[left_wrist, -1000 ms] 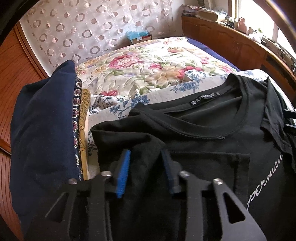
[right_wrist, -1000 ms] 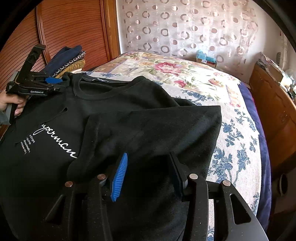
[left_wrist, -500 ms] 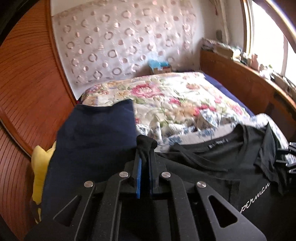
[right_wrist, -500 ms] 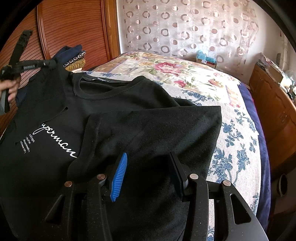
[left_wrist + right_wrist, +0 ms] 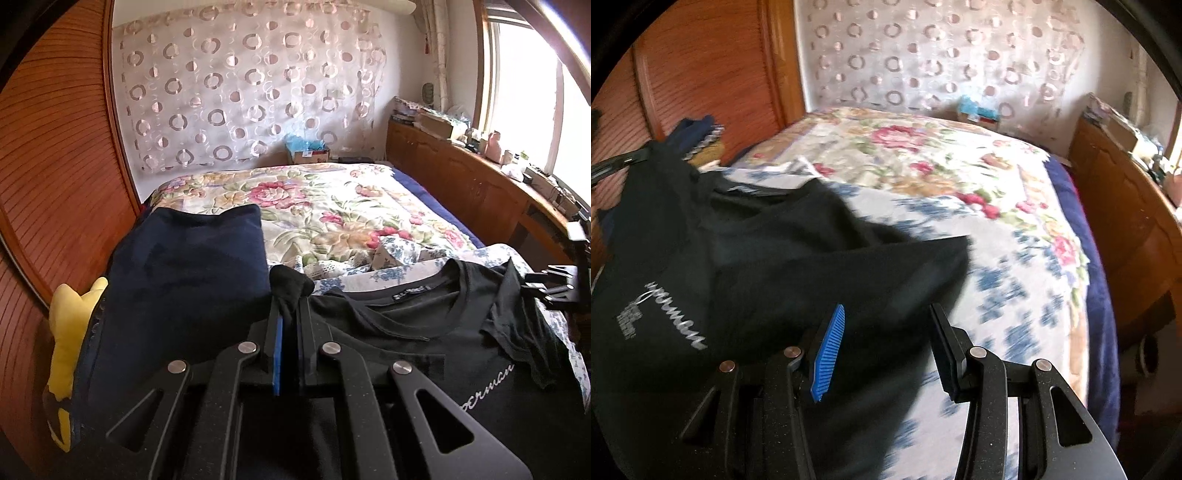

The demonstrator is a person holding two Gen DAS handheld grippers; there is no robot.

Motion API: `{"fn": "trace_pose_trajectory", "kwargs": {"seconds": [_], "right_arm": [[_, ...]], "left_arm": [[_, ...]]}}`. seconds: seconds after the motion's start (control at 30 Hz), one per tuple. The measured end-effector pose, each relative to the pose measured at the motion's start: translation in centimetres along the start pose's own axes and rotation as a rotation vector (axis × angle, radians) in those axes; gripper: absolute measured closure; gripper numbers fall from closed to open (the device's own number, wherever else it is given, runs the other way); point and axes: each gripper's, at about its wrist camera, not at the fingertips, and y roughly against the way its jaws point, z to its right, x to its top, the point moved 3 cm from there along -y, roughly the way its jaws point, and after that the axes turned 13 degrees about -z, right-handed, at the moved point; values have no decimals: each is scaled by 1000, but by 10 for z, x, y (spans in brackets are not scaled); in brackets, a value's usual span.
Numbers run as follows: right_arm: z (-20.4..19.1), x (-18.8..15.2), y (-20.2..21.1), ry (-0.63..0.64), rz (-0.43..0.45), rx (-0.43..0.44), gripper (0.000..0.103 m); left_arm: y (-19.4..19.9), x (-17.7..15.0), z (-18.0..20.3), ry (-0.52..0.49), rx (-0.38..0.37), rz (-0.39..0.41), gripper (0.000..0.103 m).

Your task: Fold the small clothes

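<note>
a black t-shirt (image 5: 424, 354) lies spread on the near end of a bed (image 5: 332, 206), front up, with pale script lettering on the chest. in the left wrist view its collar with a small label faces the far side. the left gripper (image 5: 290, 314) is pinching a bunched bit of the shirt's left edge, likely the sleeve, lifted off the bed; a black knob of cloth pokes out past the pressed-together blue pads. the right gripper (image 5: 886, 332) hangs over the shirt's right part with its fingers spread and nothing between them; that view is blurred. just left of the shirt sits a folded navy garment (image 5: 184, 280) on a small stack, with something yellow (image 5: 70, 332) at its left side. the bed wears a floral cover, blue print near, pink roses far. a wooden panel wall (image 5: 48, 177) runs on the left, a circle-patterned curtain (image 5: 243, 92) hangs at the far end, and a wooden cabinet (image 5: 461, 177) under a window stands on the right.
</note>
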Motion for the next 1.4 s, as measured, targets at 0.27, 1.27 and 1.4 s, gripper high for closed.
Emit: {"fn": "trace_pose_trajectory", "kwargs": {"seconds": [0.27, 1.27, 1.4], "right_arm": [[30, 23, -21, -122, -10, 34, 55], [-18, 8, 89, 36, 252, 53, 98], [-25, -24, 122, 56, 316, 64, 98]], "left_arm": [[7, -13, 11, -2, -47, 18, 96], [68, -63, 35, -21, -83, 94, 96], [90, -75, 30, -8, -84, 136, 96]]}}
